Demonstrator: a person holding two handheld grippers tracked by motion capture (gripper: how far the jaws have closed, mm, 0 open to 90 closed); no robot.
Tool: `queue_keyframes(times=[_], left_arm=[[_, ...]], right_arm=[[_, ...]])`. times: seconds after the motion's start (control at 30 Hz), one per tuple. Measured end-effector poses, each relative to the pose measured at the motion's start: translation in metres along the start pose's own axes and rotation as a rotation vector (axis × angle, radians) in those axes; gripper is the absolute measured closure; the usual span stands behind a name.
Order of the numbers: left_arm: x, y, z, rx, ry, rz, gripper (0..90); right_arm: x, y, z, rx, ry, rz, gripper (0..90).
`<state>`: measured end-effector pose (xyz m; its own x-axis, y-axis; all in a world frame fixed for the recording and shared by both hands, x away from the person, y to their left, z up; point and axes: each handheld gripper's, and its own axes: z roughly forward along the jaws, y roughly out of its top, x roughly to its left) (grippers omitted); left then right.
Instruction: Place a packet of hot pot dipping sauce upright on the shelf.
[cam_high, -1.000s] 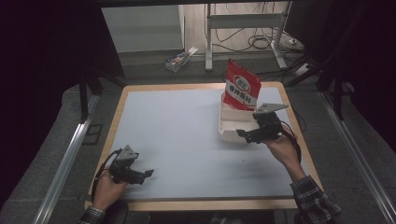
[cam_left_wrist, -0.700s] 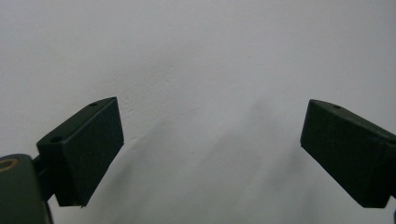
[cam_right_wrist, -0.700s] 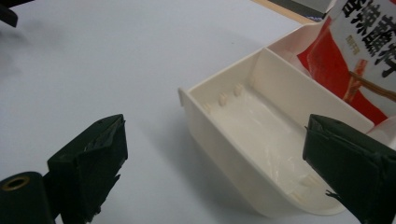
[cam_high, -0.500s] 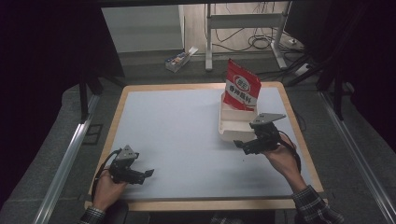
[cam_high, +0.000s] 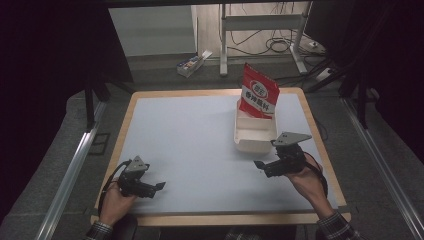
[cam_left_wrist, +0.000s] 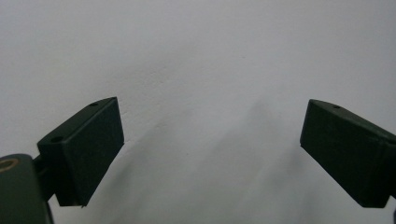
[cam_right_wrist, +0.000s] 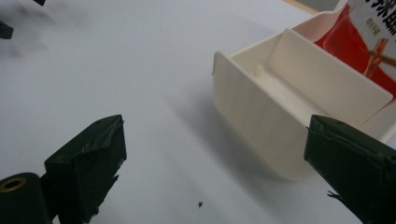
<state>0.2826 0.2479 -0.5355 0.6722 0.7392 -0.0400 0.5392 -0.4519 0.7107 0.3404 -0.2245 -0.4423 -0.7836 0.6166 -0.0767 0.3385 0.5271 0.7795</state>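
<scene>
Table (cam_high: 200, 150) had a pale grey top with a wood rim, most of it bare. White tray (cam_high: 255, 134) sat on its far right part, with a divider wall across it; in the right gripper view the tray (cam_right_wrist: 261, 116) lay just ahead and to the right of the jaws, near compartment holding nothing. Red bag (cam_high: 258, 97) stood upright in the tray's far compartment, leaning a bit, top above the tray wall; same bag (cam_right_wrist: 369, 42) at the upper right of the right gripper view. Right gripper (cam_high: 260, 165) was just in front of the tray, not touching it, jaws wide apart, nothing between them. Left gripper (cam_high: 159, 186) was at the near left of the table, well apart from tray and bag, jaws also spread wide over bare tabletop (cam_left_wrist: 196, 70), nothing held.
</scene>
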Motion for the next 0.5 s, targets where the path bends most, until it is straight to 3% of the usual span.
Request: queue_keyframes(times=[0.5], left_arm=[[-0.001, 0.0, 0.002, 0.014, 0.001, 0.015, 6.1]], right_arm=[[0.005, -0.026, -0.011, 0.004, -0.025, 0.017, 5.4]])
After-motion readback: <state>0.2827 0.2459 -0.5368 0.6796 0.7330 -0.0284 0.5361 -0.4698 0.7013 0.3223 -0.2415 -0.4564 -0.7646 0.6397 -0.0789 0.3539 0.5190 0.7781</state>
